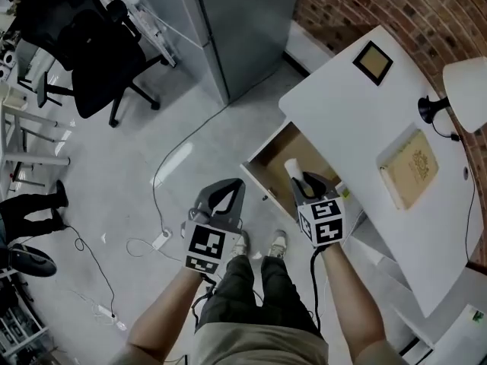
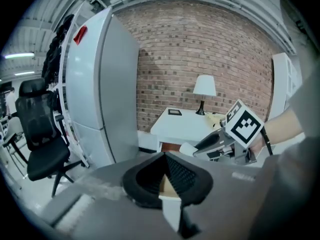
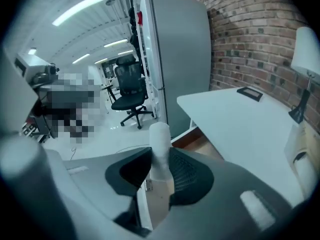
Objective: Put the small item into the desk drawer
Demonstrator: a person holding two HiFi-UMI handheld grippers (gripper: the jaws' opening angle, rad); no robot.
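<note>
A small white cylindrical item point(image 1: 293, 167) is clamped between the pads of my right gripper point(image 1: 306, 181), which hangs over the open wooden desk drawer point(image 1: 262, 175). In the right gripper view the item point(image 3: 160, 144) stands upright between the jaws of the right gripper point(image 3: 160, 159), with the drawer's inside below it. My left gripper point(image 1: 227, 195) is to the left of the drawer front, above the floor, its jaws closed to a point with nothing in them. The left gripper view shows the left gripper point(image 2: 165, 158) with its tips together, and the right gripper point(image 2: 217, 141) with the item point(image 2: 187, 149) beyond.
The white desk point(image 1: 358, 112) carries a tan book point(image 1: 409, 167), a lamp point(image 1: 464, 93) and a small black-framed square point(image 1: 373, 61). A grey cabinet point(image 1: 236, 21) and a black office chair point(image 1: 84, 44) stand behind. Cables point(image 1: 156, 238) lie on the floor near the person's shoes point(image 1: 259, 243).
</note>
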